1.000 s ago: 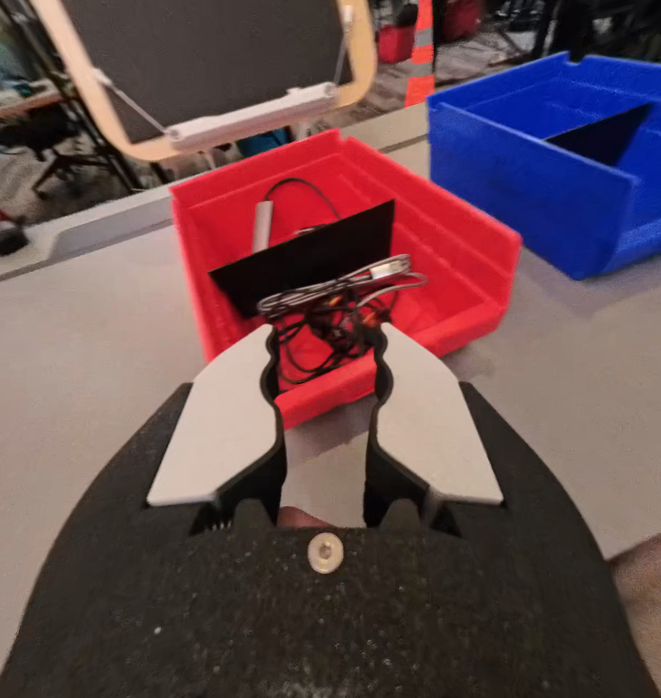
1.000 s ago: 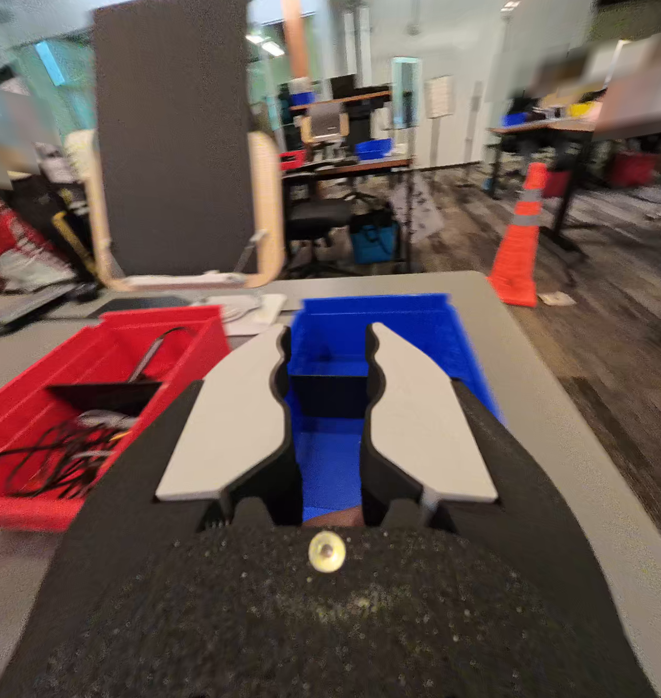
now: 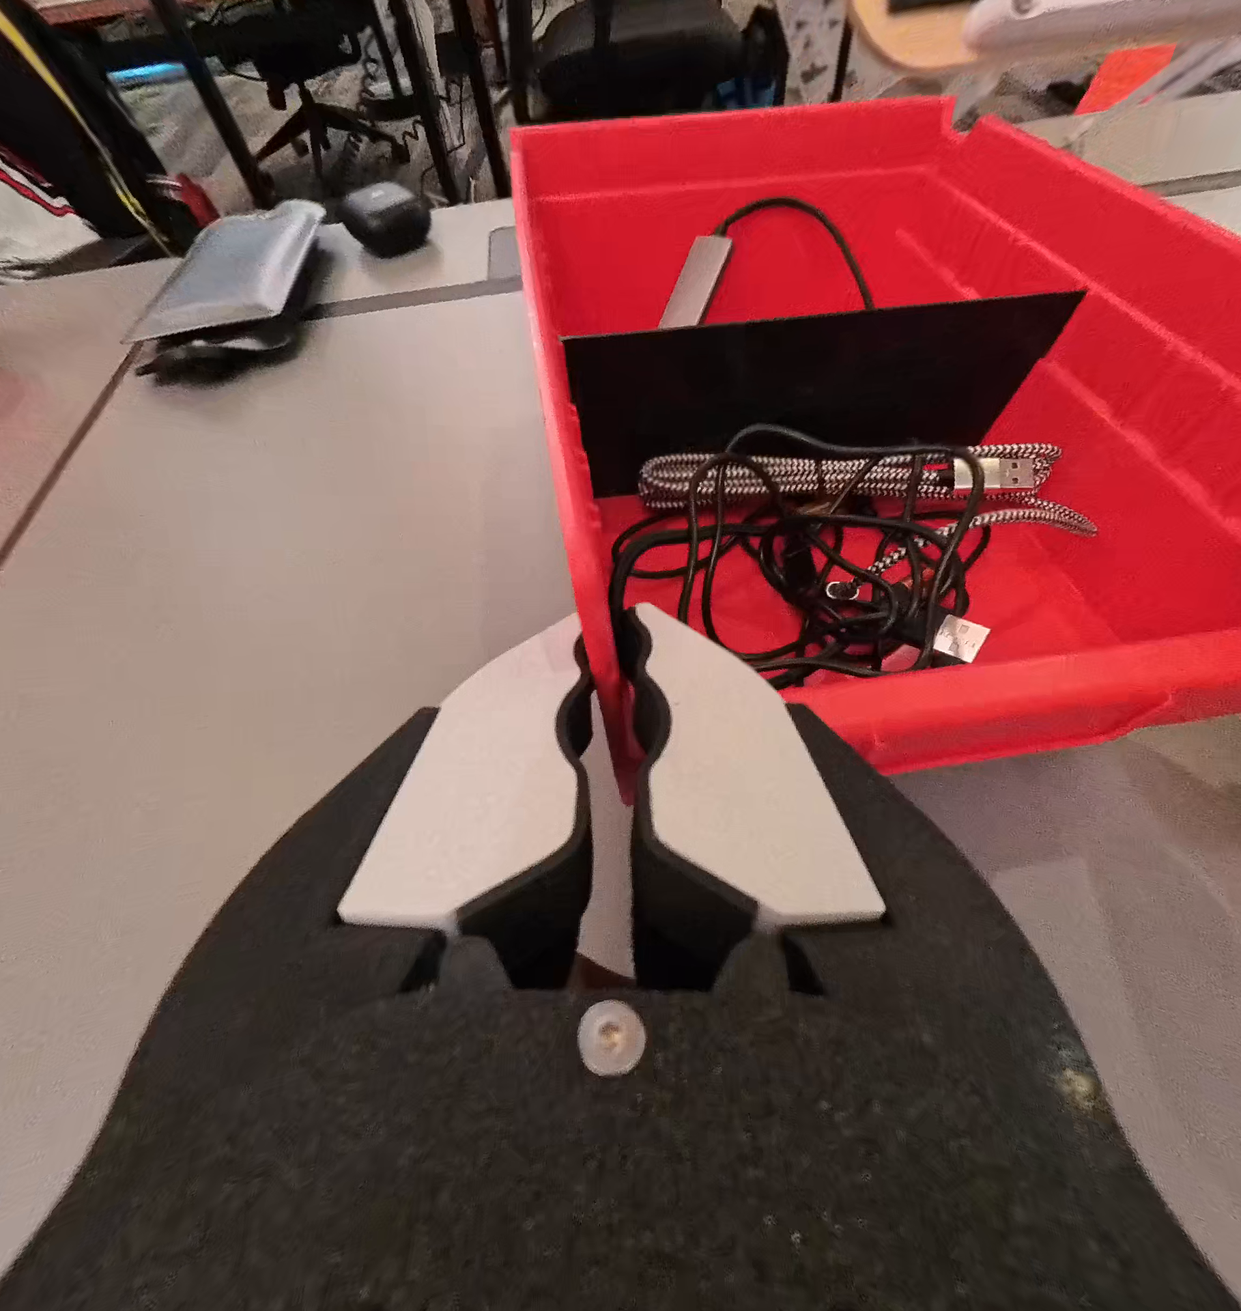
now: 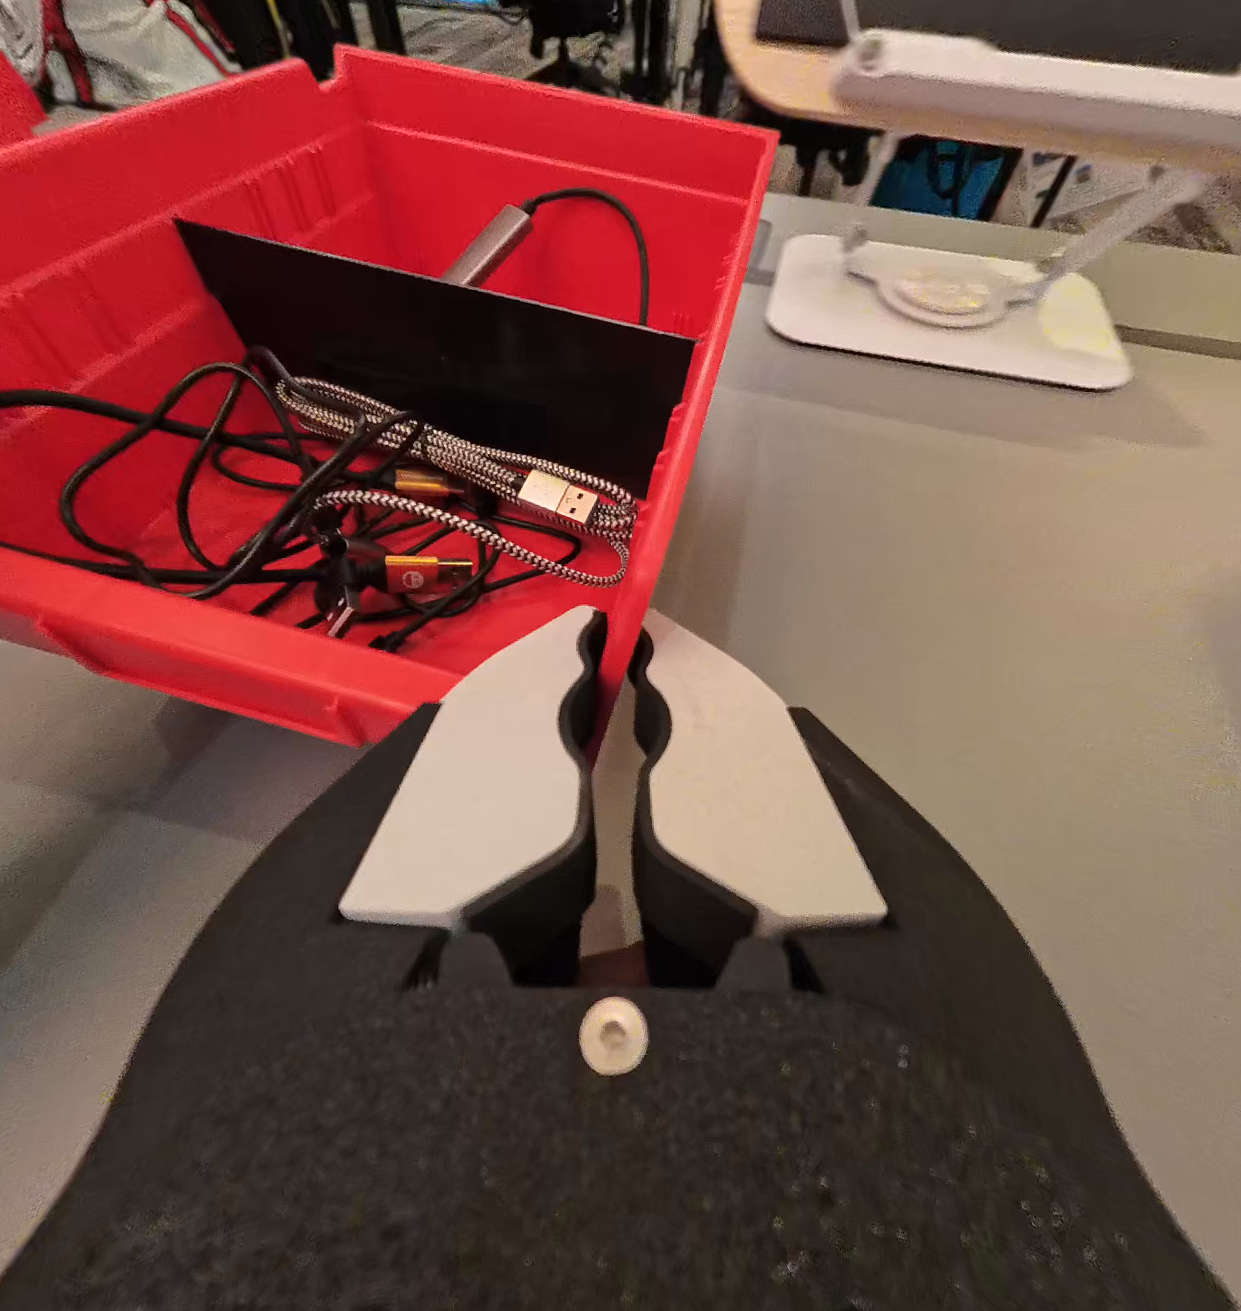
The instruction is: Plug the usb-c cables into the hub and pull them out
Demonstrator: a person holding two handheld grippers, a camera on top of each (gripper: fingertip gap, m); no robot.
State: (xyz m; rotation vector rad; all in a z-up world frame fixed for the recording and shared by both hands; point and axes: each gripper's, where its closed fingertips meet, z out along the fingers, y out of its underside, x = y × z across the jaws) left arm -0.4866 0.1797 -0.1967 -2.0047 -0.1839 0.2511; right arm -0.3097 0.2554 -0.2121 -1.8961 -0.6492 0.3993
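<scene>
A red bin [image 3: 1029, 681] stands on the grey table. A black divider [image 3: 781, 383] splits it. The near part holds a tangle of black and braided USB cables [image 3: 816, 560]. The far part holds a grey hub [image 3: 696, 284] with a black lead. My left gripper [image 3: 607, 624] is shut on the bin's left side wall at the near corner. In the right wrist view, my right gripper [image 4: 621, 624] is shut on the right side wall of the bin [image 4: 213, 660], near its front corner. The cables [image 4: 391, 511], the divider [image 4: 461, 355] and the hub [image 4: 490, 245] show there too.
A grey pouch [image 3: 235, 277] and a small black case [image 3: 383, 216] lie on the table left of the bin. A white stand base [image 4: 944, 312] sits to the bin's right, with its arm overhead. Chairs and desks stand beyond the table. Some 20 cm of space lies between my two pairs of fingers.
Both grippers were open, the left in front of the red bin, the right facing a blue bin. Now each has moved to a side of the red bin and shut on its wall.
</scene>
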